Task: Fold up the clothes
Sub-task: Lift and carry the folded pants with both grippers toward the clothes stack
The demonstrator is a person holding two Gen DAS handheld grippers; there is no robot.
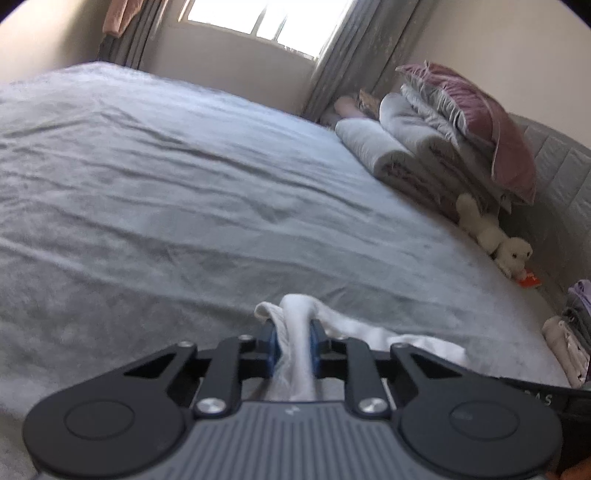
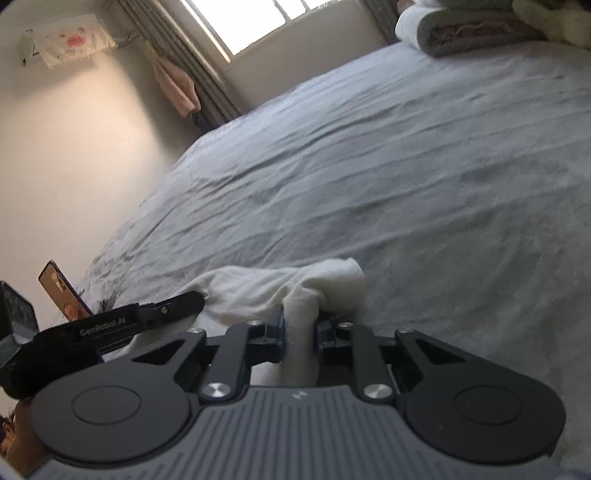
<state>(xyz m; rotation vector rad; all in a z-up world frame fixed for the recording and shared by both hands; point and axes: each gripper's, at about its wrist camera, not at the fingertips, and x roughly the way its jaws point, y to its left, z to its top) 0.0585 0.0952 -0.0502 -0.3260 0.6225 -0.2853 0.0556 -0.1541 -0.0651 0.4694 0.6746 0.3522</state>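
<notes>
Left wrist view: left tool (image 1: 294,345) and right tool (image 2: 300,334) pinch white garment (image 1: 295,332) (bunched) over bed (image 1: 166,184).

A grey bed (image 1: 184,184) fills the frame, window (image 1: 266,18) at top. Rolled blankets (image 1: 391,155), a pink pillow (image 1: 480,122) and a white plush toy (image 1: 495,236) sit at right

The wrinkled grey bedspread (image 1: 184,192) lies open across the centre and left of the left wrist view. Obstacles crowd its right edge: rolled blankets (image 1: 399,155), a mauve pillow (image 1: 480,122), a white plush toy (image 1: 495,236), and folded clothes (image 1: 569,332) at lower right.
</notes>
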